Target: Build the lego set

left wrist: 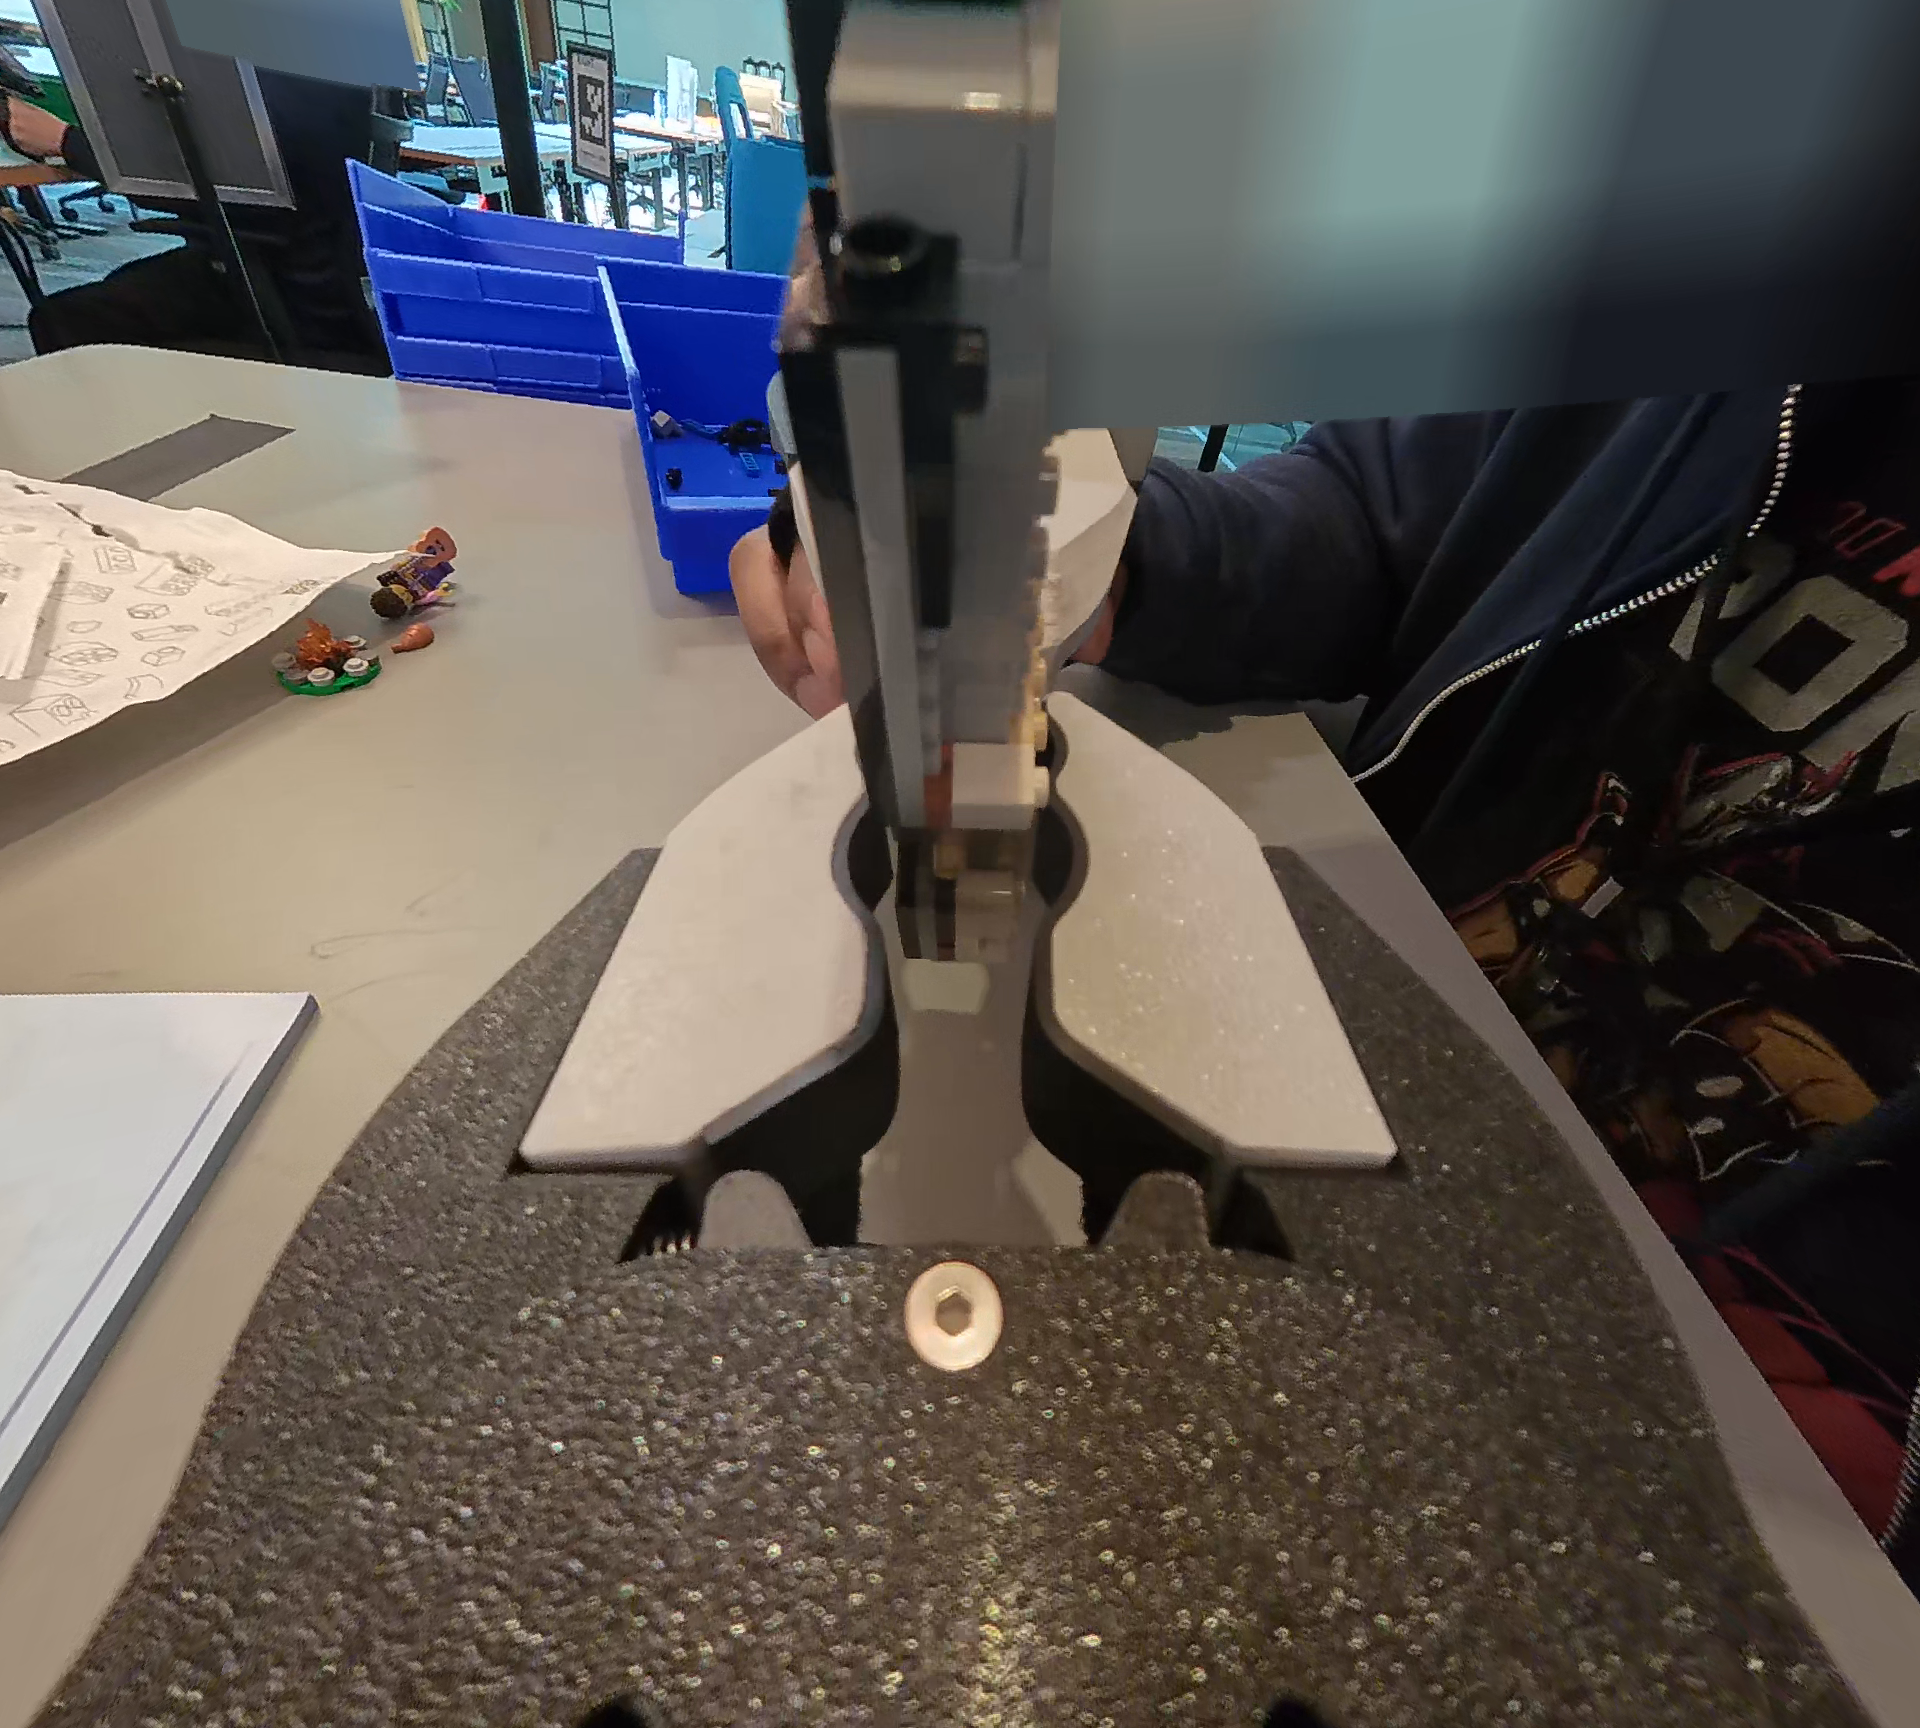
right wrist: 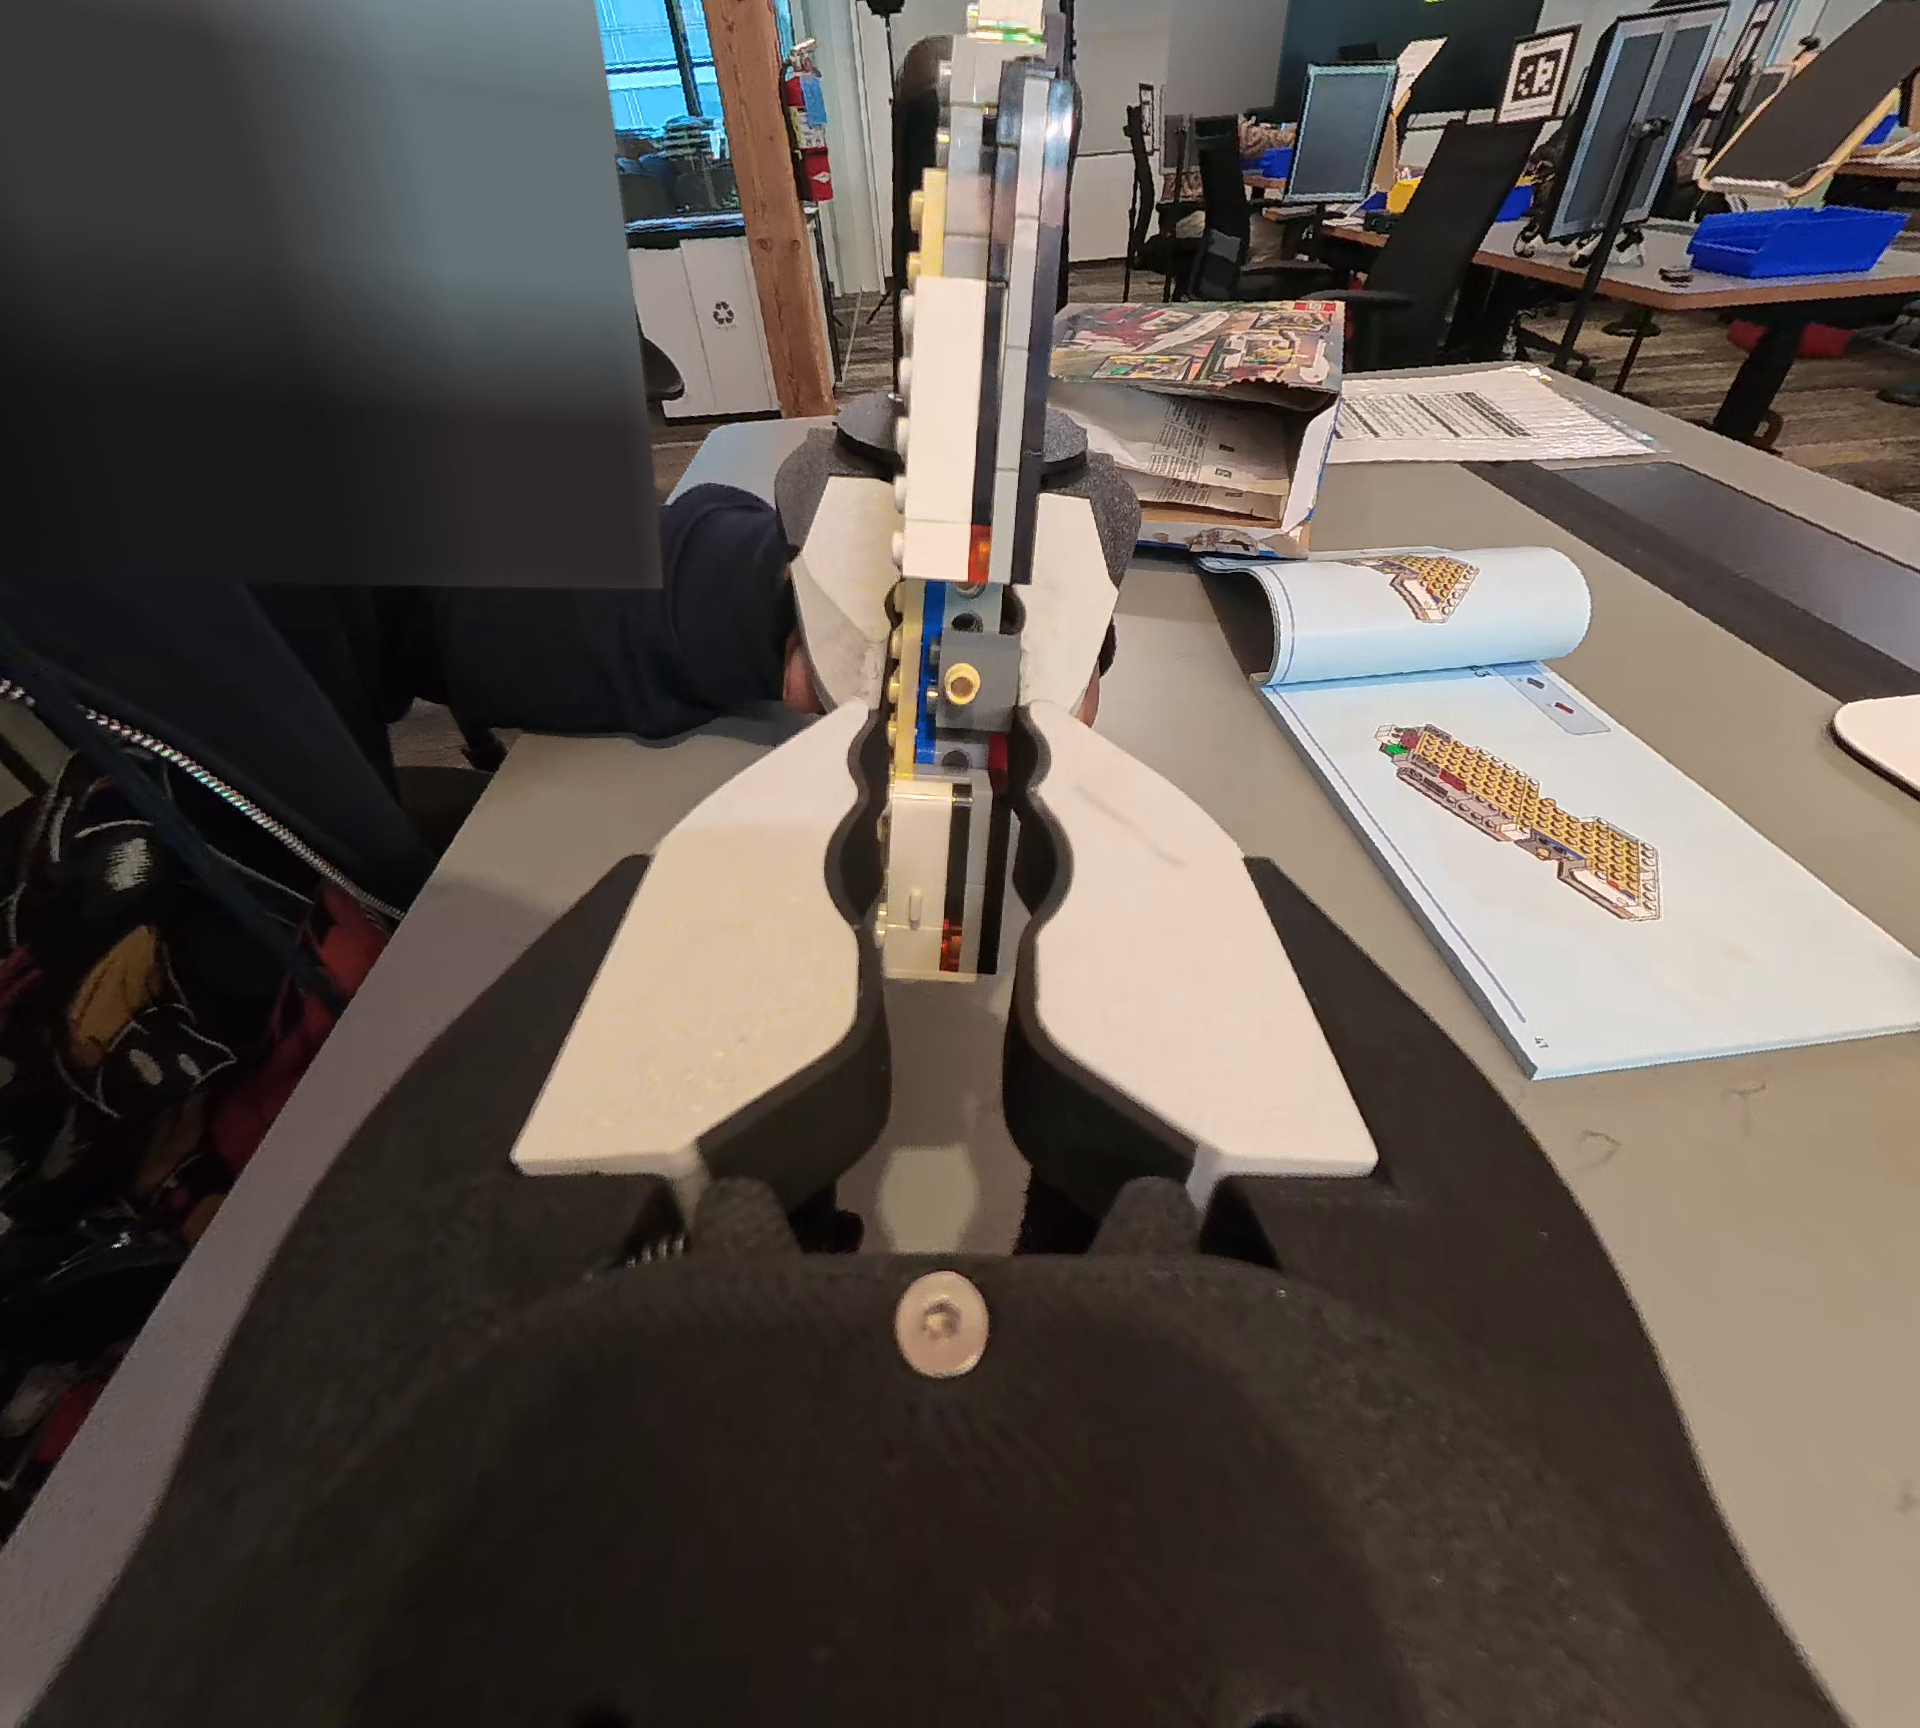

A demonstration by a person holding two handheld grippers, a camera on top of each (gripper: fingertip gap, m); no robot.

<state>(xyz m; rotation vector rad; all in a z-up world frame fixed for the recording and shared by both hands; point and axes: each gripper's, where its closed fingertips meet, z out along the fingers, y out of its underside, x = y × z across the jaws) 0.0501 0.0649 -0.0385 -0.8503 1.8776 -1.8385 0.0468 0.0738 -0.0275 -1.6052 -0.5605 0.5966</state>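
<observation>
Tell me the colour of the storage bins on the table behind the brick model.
Bright blue storage bins, clearest in the left wrist view.

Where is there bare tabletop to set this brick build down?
Bare table lies between the small brick figures and the left gripper. More lies below the open booklet, near the right gripper. Crowded near the blue bin.

Blue bins [left wrist: 540,307], minifigure [left wrist: 421,577], open instruction booklet [right wrist: 1621,805], torn box [right wrist: 1205,421].
</observation>
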